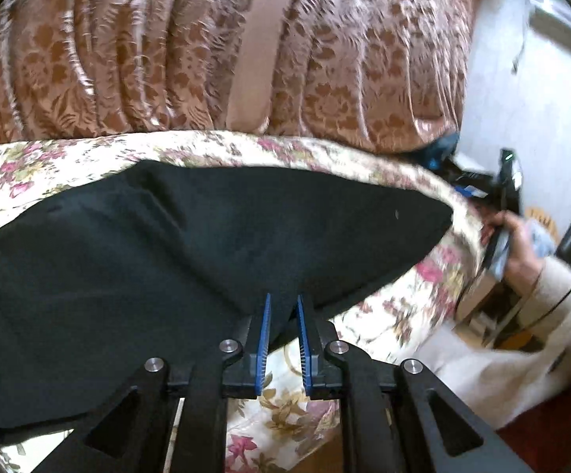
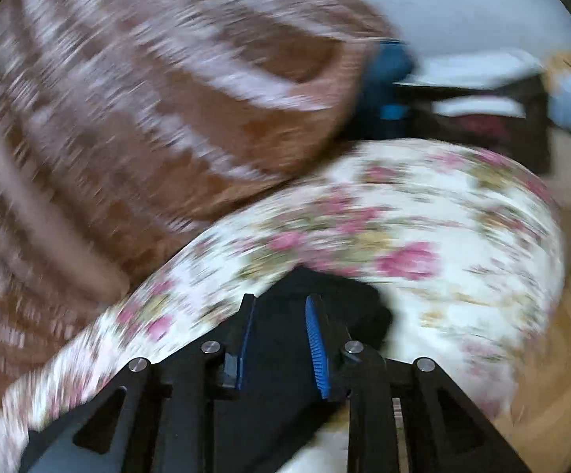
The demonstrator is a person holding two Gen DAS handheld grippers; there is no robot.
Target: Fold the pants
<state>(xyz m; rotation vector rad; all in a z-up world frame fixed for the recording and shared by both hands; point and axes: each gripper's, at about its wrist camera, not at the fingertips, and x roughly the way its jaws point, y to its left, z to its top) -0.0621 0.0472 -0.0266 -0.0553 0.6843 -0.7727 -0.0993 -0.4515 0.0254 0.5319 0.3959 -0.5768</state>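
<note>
I am holding my left hand-held gripper (image 1: 283, 305) slightly parted over the near edge of the black pants (image 1: 159, 244) — lying on the floral bedspread (image 1: 411, 295), my right hand-held gripper (image 2: 279, 307) standing wider — blurred dark cloth between its pads, grip unclear.

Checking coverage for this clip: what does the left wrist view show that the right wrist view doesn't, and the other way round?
Left wrist only: the wide spread of the black pants, and at the right edge a hand holding the other tool, with a pale sleeve.
Right wrist only: a white-topped dark piece of furniture, heavily blurred.
Both: the floral sheet, the brown patterned cover, and dark fabric between each gripper's parted jaws, left gripper and right gripper.
</note>
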